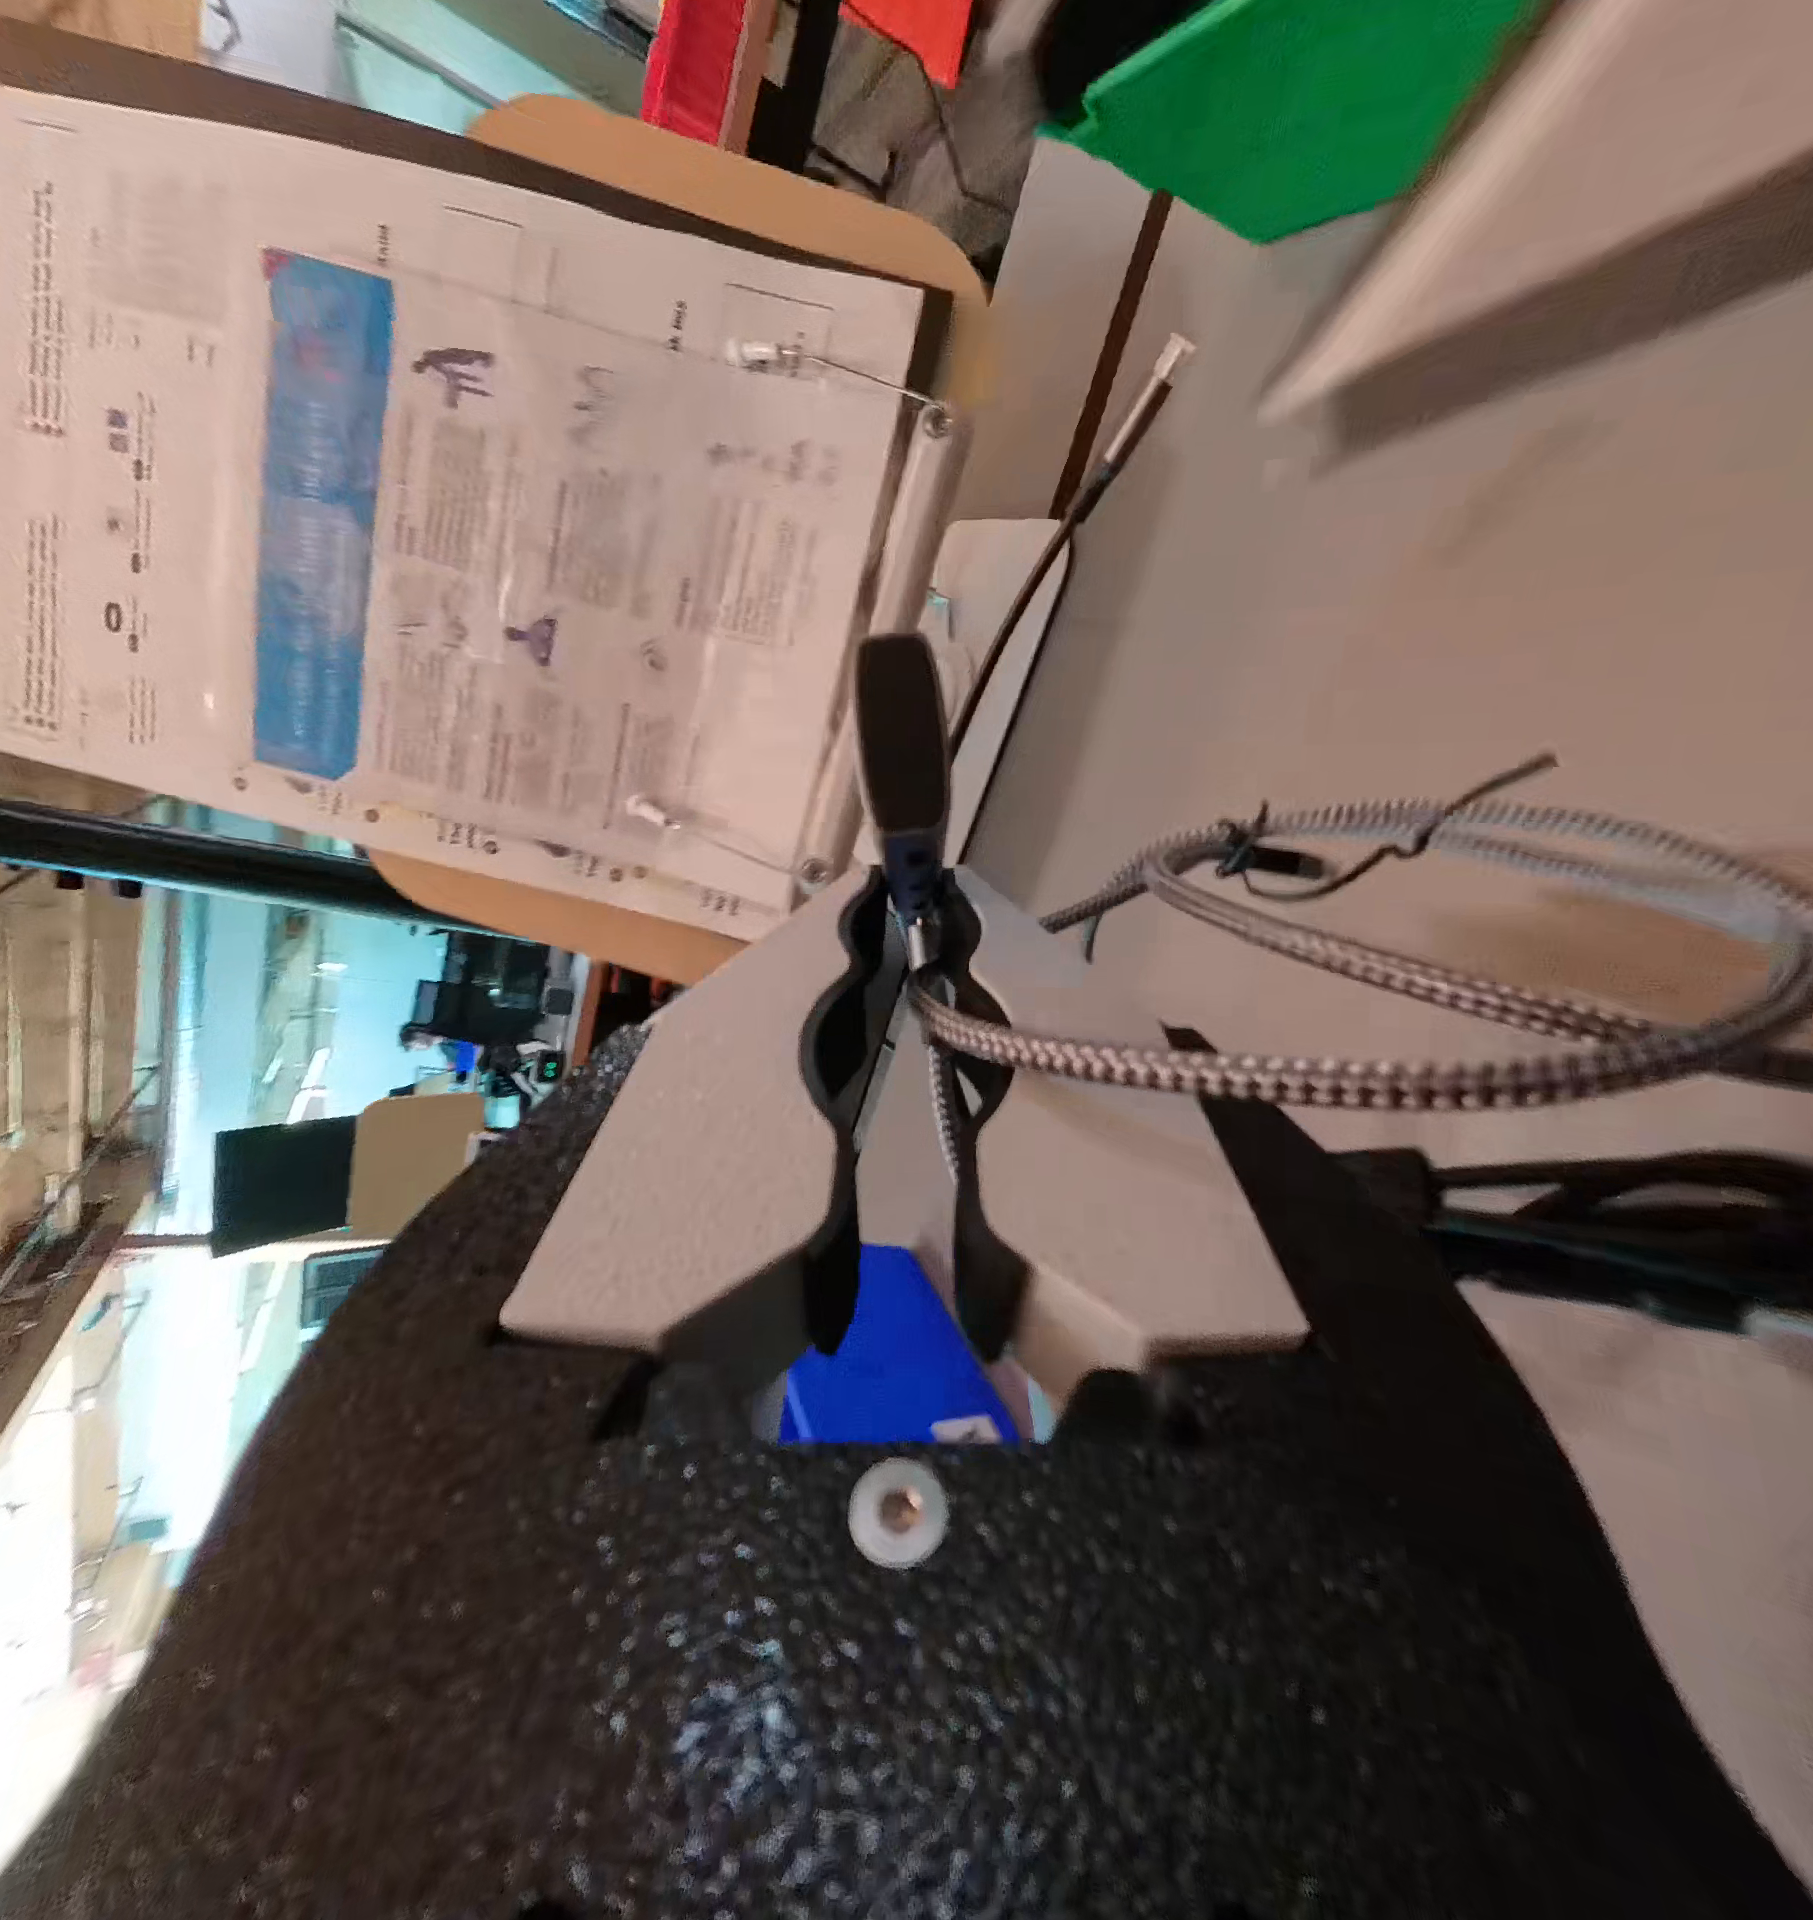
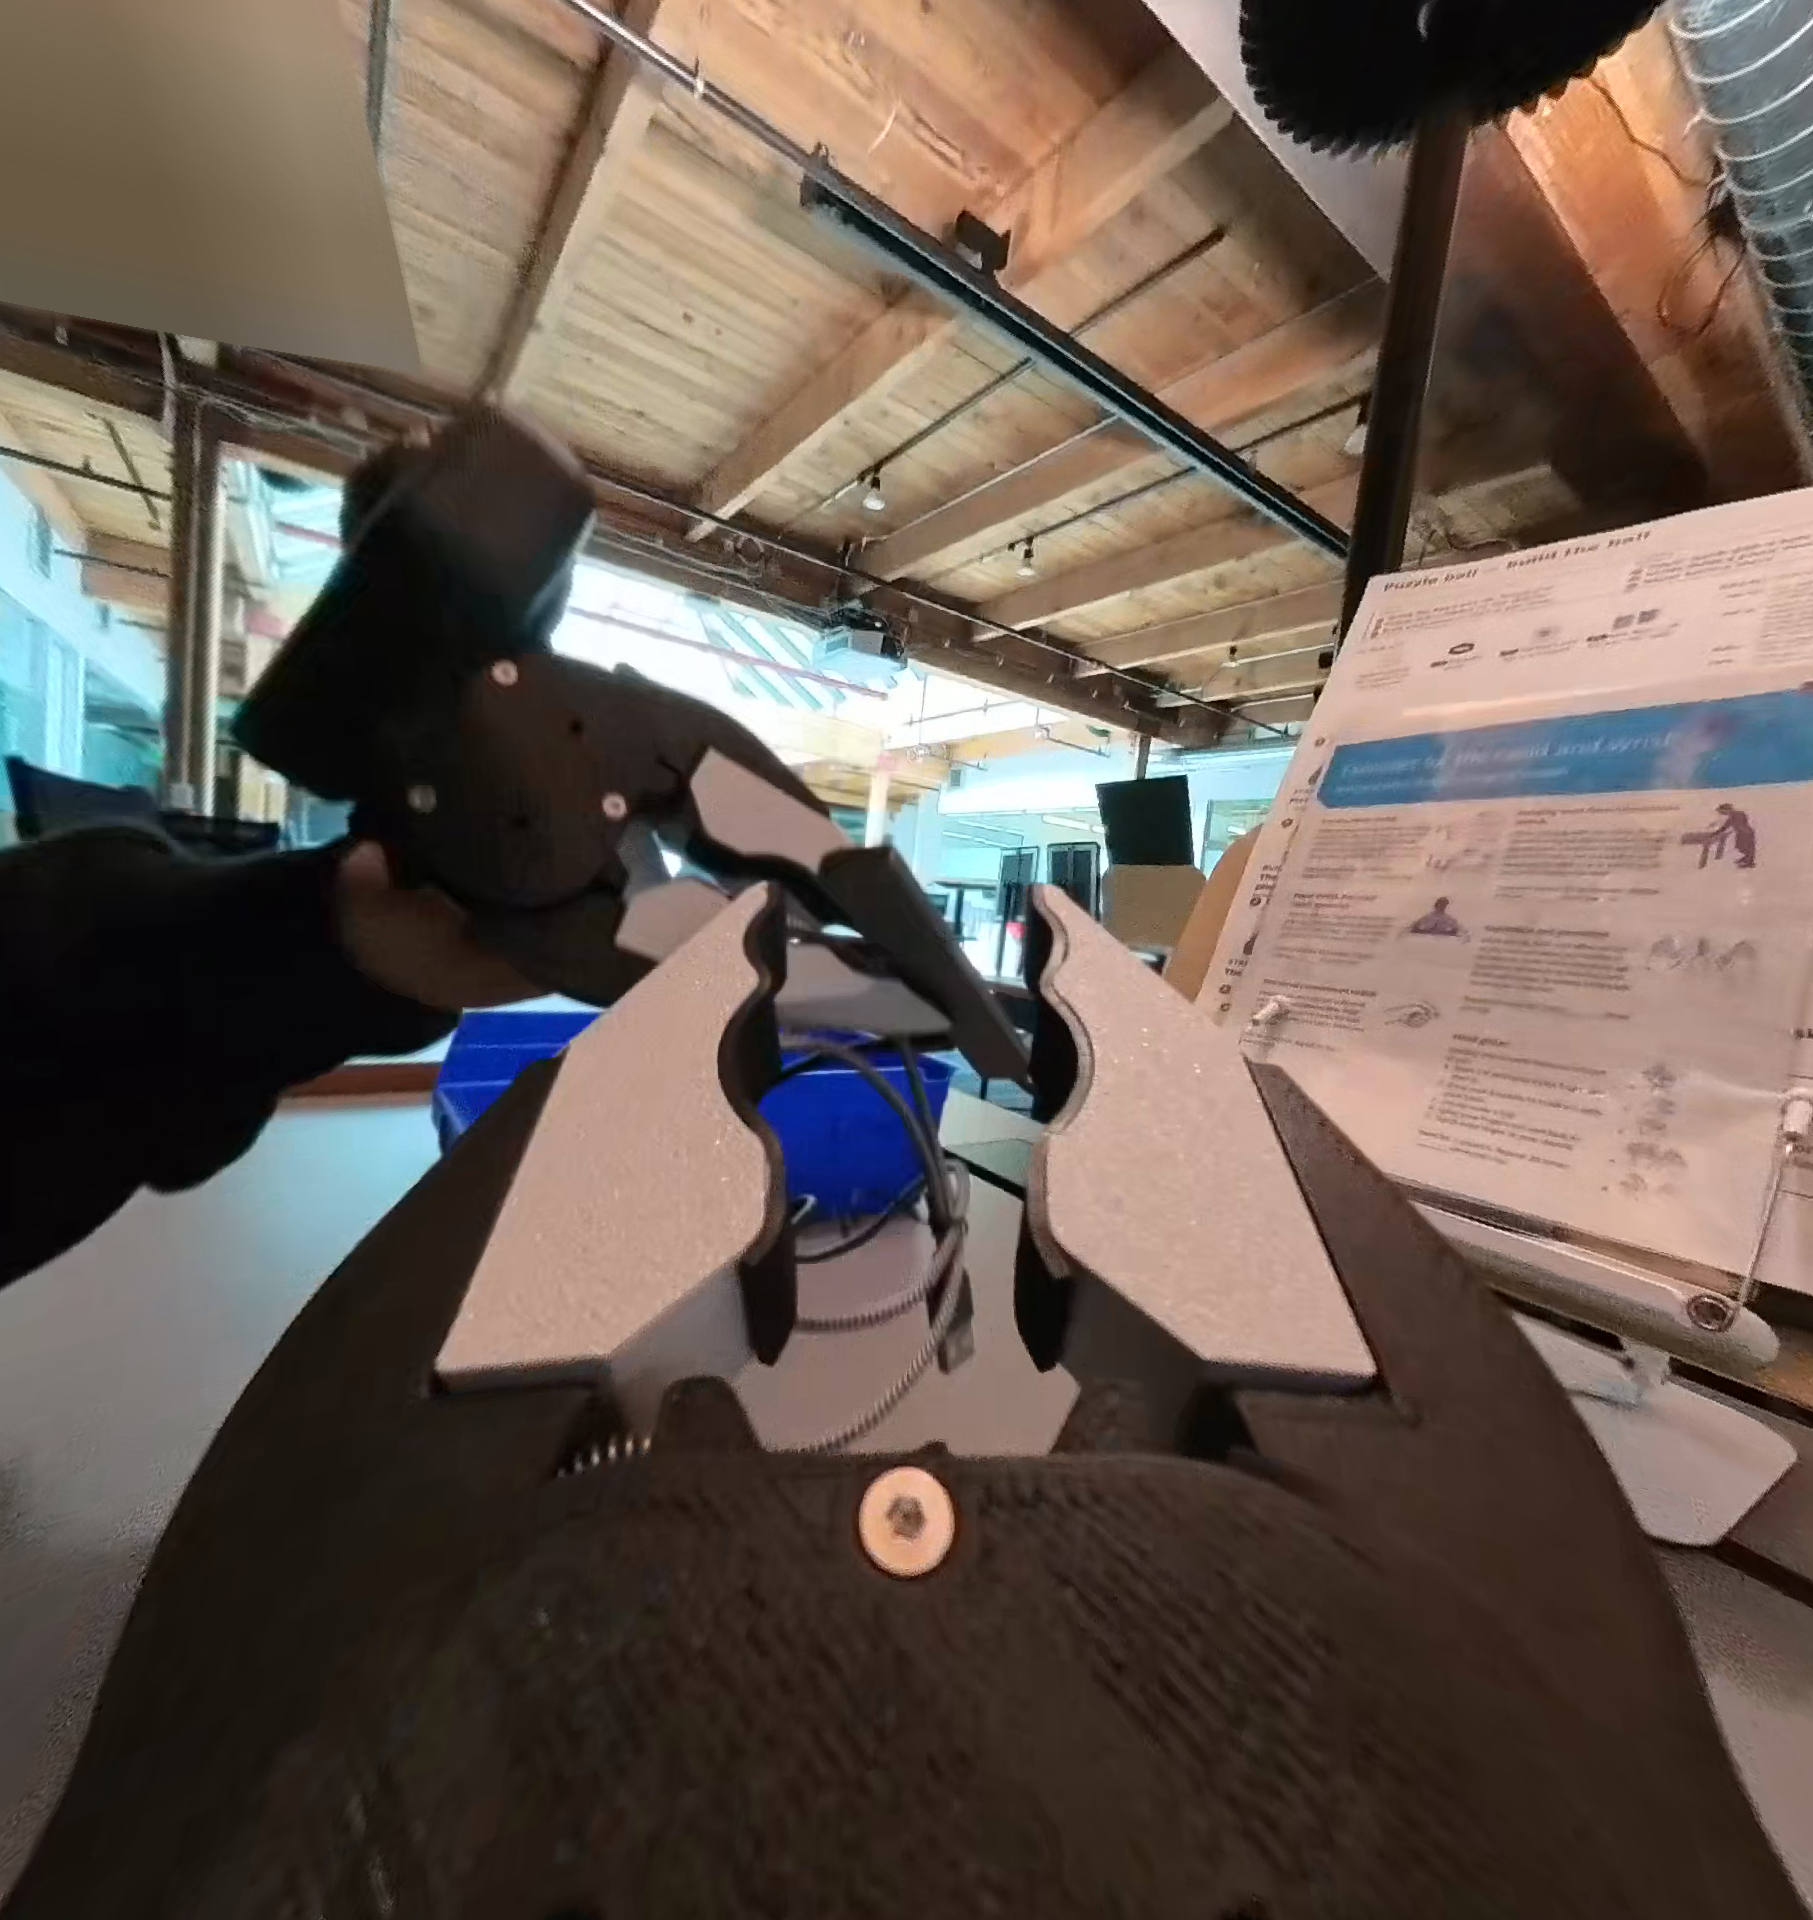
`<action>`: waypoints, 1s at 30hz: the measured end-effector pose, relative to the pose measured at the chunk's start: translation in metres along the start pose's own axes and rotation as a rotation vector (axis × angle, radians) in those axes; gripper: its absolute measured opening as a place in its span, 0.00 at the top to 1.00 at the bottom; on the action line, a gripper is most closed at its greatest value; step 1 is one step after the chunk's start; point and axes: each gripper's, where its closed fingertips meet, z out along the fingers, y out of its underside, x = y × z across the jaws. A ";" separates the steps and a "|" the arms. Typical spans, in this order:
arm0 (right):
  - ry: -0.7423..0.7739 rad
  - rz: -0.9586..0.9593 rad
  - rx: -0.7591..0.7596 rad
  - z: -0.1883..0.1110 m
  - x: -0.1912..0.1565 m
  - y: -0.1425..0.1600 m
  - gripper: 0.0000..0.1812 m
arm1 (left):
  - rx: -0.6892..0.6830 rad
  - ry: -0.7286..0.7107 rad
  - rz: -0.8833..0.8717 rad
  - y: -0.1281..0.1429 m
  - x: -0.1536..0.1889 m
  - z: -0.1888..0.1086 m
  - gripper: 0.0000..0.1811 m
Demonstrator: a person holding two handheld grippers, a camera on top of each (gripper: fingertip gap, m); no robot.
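While we hold the left gripper rolled onto its side, its jaws are clenched on a black plug at the end of a braided cable, with the plug body sticking out past the fingertips. That cable loops away over the pale table to the right in the left wrist view, where a twist tie binds its coils, and a bundle of black cable lies just beside it. Beyond the plug stands a sheet of printed instructions under a clear cover, propped on a stand, and a thin black wire with a pale tip runs along the sheet's edge. Between the left fingers near the gripper body we glimpse a blue bin. Our right gripper is released, jaws standing well apart and holding nothing. Through that gap in the right wrist view we see the left gripper held in a hand with a dark sleeve, raised above the table. Behind it sits the blue bin, and a braided cable lies coiled on the table just in front of the bin. To the right stands the sheet.
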 end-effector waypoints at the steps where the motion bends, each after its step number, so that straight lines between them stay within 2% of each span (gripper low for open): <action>1: 0.002 -0.020 -0.041 0.001 0.001 0.008 0.75 | 0.010 -0.022 0.006 -0.002 0.013 0.009 0.96; 5: -0.057 -0.134 -0.216 0.002 -0.003 0.050 0.69 | 0.089 -0.043 -0.035 -0.015 0.045 0.029 0.96; 7: 0.009 -0.172 -0.307 0.002 0.007 0.068 0.72 | 0.137 -0.065 -0.066 -0.021 0.048 0.030 0.96; 9: 0.080 -0.226 -0.352 0.001 0.018 0.077 0.70 | 0.161 -0.090 -0.075 -0.022 0.048 0.029 0.96; 13: 0.070 -0.270 -0.387 0.001 0.015 0.087 0.84 | 0.178 -0.118 -0.132 -0.015 0.050 0.027 0.97; 15: 0.075 -0.279 -0.413 0.001 0.016 0.091 0.85 | 0.183 -0.110 -0.157 -0.012 0.051 0.026 0.96; 17: 0.080 -0.252 -0.395 0.000 0.019 0.087 0.87 | 0.257 -0.073 -0.188 -0.017 0.052 0.022 0.96; 18: 0.075 -0.204 -0.365 0.000 0.021 0.083 0.88 | 0.331 -0.024 -0.211 -0.022 0.055 0.018 0.96; 19: 0.061 -0.117 -0.327 -0.001 0.022 0.077 0.88 | 0.423 0.076 -0.244 -0.028 0.061 0.012 0.90; 21: 0.030 0.096 -0.247 -0.003 0.027 0.067 0.88 | 0.576 0.363 -0.381 -0.031 0.074 -0.010 0.68; 23: 0.004 0.256 -0.165 -0.007 0.033 0.059 0.88 | 0.732 0.597 -0.626 -0.024 0.061 -0.037 0.56; 24: -0.025 0.330 -0.142 -0.007 0.032 0.058 0.88 | 0.816 0.699 -0.763 -0.017 0.050 -0.049 0.56; 26: -0.059 0.412 -0.113 -0.006 0.030 0.057 0.88 | 0.897 0.763 -0.975 0.002 0.032 -0.050 0.61; 30: -0.140 0.543 -0.046 -0.004 0.019 0.052 0.88 | 0.945 0.837 -1.058 0.018 0.042 -0.042 0.62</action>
